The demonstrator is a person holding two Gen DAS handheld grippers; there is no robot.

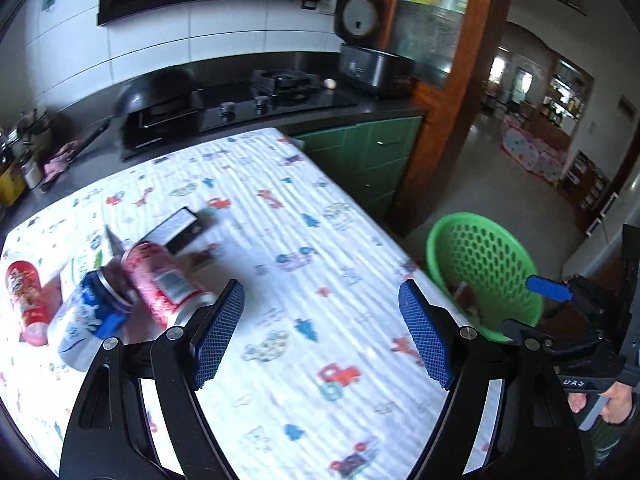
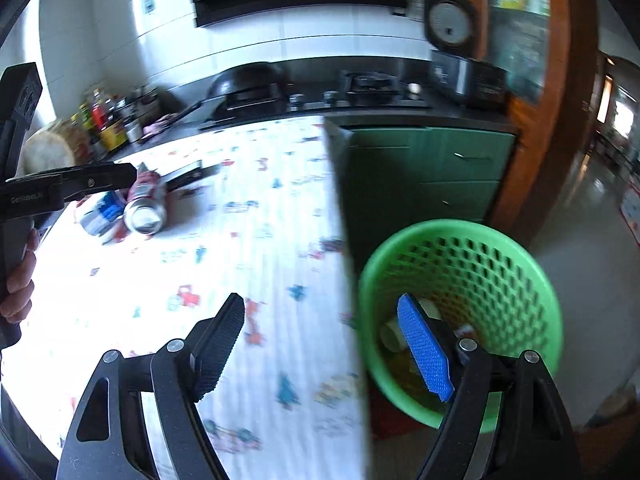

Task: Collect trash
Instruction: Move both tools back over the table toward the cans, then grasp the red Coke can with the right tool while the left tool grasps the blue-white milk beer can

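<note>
Item 1, my left tongs: released, both blue pads wide apart with only patterned cloth between them, lower centre of the left wrist view.

Item 2, my right tongs: released and empty, straddling the edge of the surface; the dark pad sits over the cloth, the blue pad over the green basket.

Item 3, trash on the surface, all in the left part of the left wrist view, left of and above the left pad, none between the tongs:
- pink can, lying on its side, barcode label showing, silver end nearest the left pad, close to it; whether it touches I cannot tell.
- blue and white can, on its side, its top end against the pink can.
- red tube, near the far left edge, apart from the two cans.
- dark flat box, with a pale face, just above the pink can.

Item 4, green basket: perforated plastic, standing on the floor beside the surface's right edge, at lower right in the right wrist view. Pale and reddish pieces lie at its bottom; blur hides what they are.
</note>
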